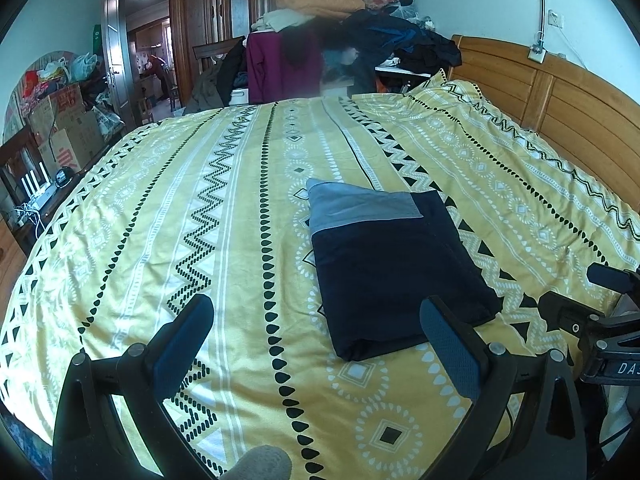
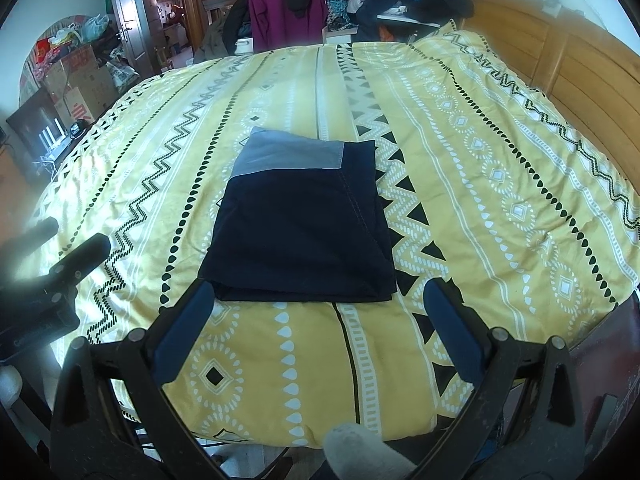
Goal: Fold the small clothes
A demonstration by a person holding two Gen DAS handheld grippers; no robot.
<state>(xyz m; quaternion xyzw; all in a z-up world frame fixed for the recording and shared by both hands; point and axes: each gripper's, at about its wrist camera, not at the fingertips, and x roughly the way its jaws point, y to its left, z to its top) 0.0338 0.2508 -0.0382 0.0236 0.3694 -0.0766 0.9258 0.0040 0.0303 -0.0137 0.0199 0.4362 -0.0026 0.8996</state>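
Observation:
A folded dark navy garment with a grey-blue band at its far end lies flat on the yellow patterned bedspread. My left gripper stands open above the bedspread, just near and left of the garment, with nothing between its blue pads. In the right wrist view the same garment lies straight ahead, and my right gripper is open at its near edge, holding nothing. The right gripper's body shows at the right edge of the left wrist view, and the left gripper's body at the left of the right wrist view.
A wooden headboard runs along the right. Heaped clothes and bedding rise beyond the bed's far end. Cardboard boxes and bags and a low table with a router stand at the left, beside an open door.

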